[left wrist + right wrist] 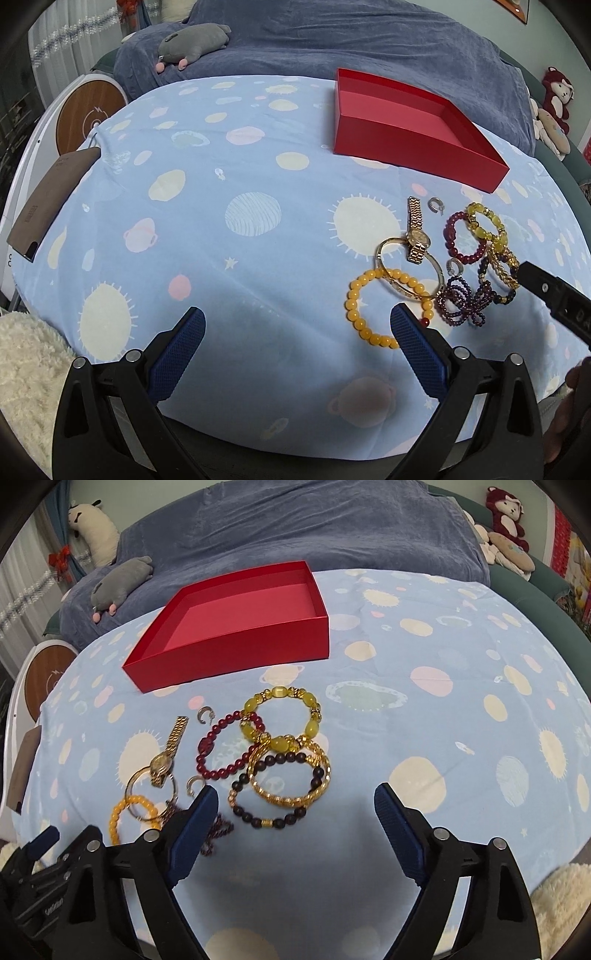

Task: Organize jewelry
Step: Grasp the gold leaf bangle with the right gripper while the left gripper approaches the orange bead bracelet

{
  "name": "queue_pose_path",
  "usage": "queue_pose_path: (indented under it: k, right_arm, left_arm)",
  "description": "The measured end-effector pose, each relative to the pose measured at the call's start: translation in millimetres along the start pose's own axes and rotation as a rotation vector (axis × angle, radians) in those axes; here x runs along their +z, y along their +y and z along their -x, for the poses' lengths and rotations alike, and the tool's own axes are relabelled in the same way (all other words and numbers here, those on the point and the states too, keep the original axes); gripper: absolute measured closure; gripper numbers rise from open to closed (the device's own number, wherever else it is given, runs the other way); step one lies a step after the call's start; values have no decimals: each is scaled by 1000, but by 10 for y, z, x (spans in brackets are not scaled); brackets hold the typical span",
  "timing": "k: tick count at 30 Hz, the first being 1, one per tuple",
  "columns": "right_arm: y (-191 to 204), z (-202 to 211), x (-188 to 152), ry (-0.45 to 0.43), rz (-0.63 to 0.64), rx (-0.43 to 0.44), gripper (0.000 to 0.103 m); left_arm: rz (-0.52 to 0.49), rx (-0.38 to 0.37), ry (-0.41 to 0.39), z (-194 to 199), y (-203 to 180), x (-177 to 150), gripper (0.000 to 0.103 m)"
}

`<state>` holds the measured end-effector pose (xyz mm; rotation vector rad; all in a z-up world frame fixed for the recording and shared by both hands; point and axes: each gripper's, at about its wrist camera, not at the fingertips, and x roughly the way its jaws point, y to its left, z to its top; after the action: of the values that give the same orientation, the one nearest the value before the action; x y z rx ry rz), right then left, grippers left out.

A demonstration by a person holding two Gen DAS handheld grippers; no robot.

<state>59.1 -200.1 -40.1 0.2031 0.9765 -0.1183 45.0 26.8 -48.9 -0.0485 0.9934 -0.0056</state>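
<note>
An empty red box (406,147) (236,657) stands on the blue planet-print cloth. In front of it lies a cluster of jewelry: an orange bead bracelet (354,295), a gold watch (415,236), a dark red bead bracelet (201,764), a yellow-green bracelet (314,709), a gold chain bracelet (288,797) and a dark bead bracelet (255,821). My left gripper (297,314) is open over bare cloth, its right finger beside the orange bracelet. My right gripper (296,792) is open, and the dark bead bracelet's near edge lies between its tips, untouched.
A purple beaded piece (461,299) and small silver hoops (436,205) lie among the bracelets. A brown case (48,206) lies at the cloth's left edge. Behind are a blue blanket (295,528) with a grey plush (195,40), and a fluffy white rug (26,369) lower left.
</note>
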Motion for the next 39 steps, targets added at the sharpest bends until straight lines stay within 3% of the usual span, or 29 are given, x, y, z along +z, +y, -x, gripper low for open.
queue_pose_path:
  k: [7, 10, 29, 39]
  right_arm:
    - [53, -288, 131, 44, 31, -9, 32]
    - [60, -379, 121, 71, 46, 2, 47]
    - [-153, 44, -67, 28, -53, 118, 47]
    - [-166, 234, -164, 19, -61, 164, 47]
  left_arm:
    - [-10, -5, 13, -90, -50, 76, 7]
    - [-8, -9, 18, -119, -72, 114, 7]
    - [-23, -49, 44, -266, -359, 211, 7]
    - [6, -45, 47, -196, -265, 134, 7]
